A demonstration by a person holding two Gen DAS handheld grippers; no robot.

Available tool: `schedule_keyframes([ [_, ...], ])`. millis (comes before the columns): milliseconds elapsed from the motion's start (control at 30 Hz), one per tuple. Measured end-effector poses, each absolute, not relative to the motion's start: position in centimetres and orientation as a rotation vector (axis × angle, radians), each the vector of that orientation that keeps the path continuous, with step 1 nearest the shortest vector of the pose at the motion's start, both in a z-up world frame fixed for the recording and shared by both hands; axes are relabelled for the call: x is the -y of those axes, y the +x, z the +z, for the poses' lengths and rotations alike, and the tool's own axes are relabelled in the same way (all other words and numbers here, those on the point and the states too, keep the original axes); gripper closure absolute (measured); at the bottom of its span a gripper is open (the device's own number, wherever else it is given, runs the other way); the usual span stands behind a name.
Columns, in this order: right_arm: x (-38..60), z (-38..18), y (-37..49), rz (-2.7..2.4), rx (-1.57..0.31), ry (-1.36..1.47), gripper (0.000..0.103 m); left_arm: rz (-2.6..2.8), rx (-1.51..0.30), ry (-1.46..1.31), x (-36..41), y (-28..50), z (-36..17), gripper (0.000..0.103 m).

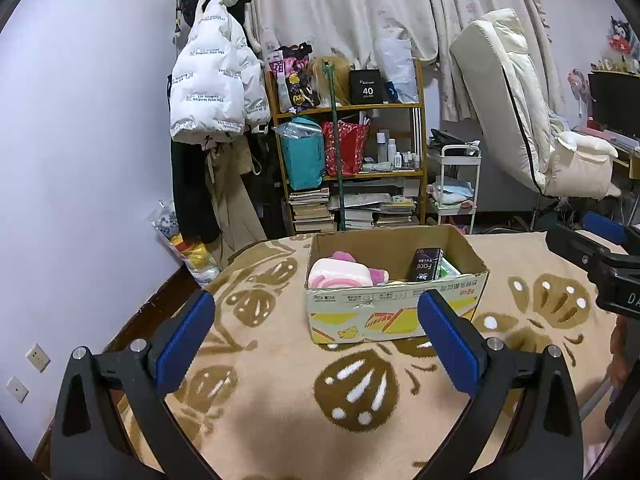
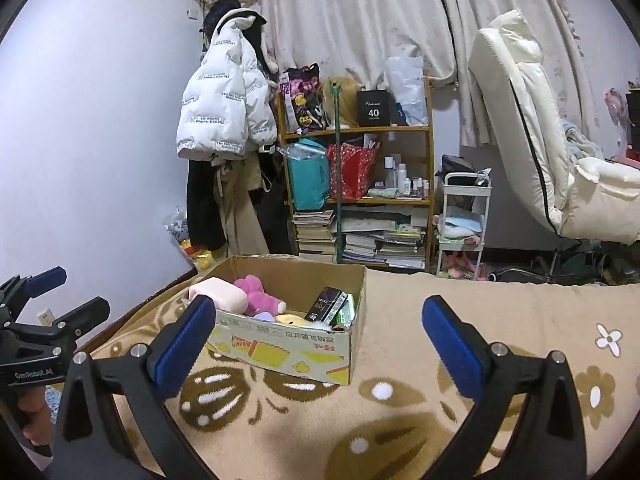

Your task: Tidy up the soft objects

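Cardboard box point(image 1: 396, 300) on the blanket point(image 1: 280, 400) already holds plush toys point(image 2: 256, 294); both tools, left point(image 1: 316, 344) and right point(image 2: 316, 344), hang released, empty. Sorting looks nearly finished; next, find any stray.

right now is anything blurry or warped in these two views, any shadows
Left wrist view: sharp, fisheye bends the walls, soft shadow on the blanket between the open jaws. Right wrist view: same warping, dark corners, cardboard box in focus.
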State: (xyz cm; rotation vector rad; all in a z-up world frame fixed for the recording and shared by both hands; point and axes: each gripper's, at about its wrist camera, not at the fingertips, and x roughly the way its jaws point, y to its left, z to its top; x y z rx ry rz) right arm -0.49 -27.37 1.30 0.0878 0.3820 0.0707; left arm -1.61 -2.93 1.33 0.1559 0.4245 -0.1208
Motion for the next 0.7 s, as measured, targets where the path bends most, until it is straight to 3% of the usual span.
schedule_keyframes([
  [700,27.8,0.1,-0.8,0.029,-0.401,0.076,0.0,-0.068,-0.436,0.15,2.3,-0.9,-0.3,0.003],
])
